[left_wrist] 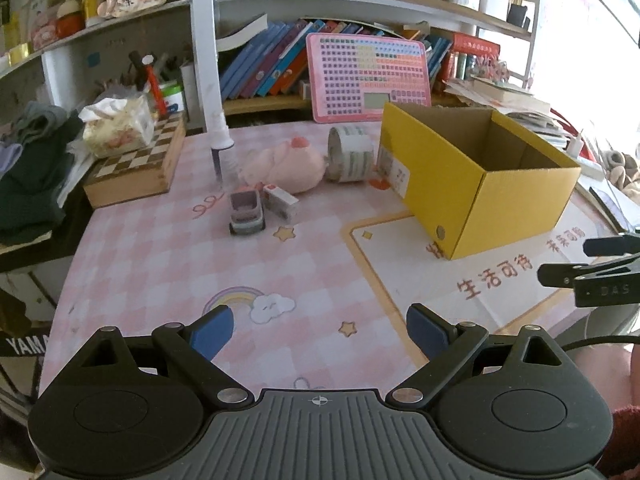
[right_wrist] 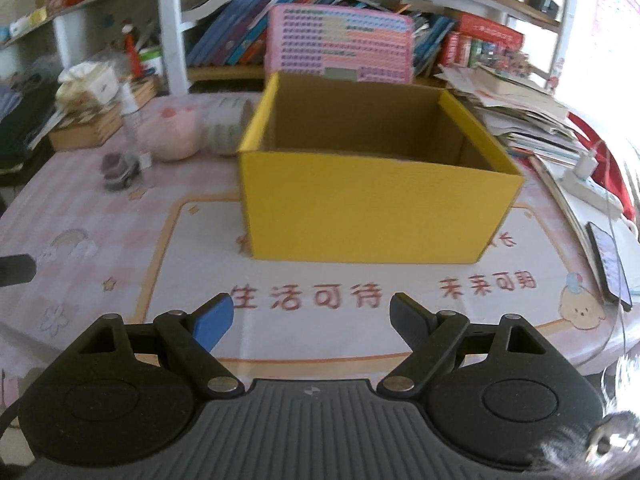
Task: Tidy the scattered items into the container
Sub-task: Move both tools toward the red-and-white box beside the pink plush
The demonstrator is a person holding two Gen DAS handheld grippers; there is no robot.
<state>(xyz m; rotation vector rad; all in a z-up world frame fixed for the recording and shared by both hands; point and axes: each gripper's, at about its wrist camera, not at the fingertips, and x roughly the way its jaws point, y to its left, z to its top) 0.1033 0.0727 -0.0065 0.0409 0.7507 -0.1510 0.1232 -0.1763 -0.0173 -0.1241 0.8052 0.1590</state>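
An open yellow cardboard box [left_wrist: 516, 204] stands on the pink table mat; it also shows in the right wrist view [right_wrist: 372, 208], with nothing visible inside it. Left of it lie a pink plush toy [left_wrist: 288, 168], a roll of tape [left_wrist: 350, 154], a small white carton [left_wrist: 281, 201] and a small grey toy car [left_wrist: 246, 214]. The plush [right_wrist: 172, 128], the roll [right_wrist: 226, 128] and the car [right_wrist: 120, 168] show blurred in the right wrist view. My left gripper [left_wrist: 320, 334] is open and empty above the mat. My right gripper [right_wrist: 312, 320] is open and empty in front of the box.
A wooden chessboard box [left_wrist: 136, 168] with a tissue pack on it stands at the left. A pink keyboard chart [left_wrist: 368, 76] leans on the bookshelf behind. A lamp pole [left_wrist: 210, 80] rises by the plush. Paper stacks, a power strip [right_wrist: 592, 188] and a phone [right_wrist: 610, 264] lie right.
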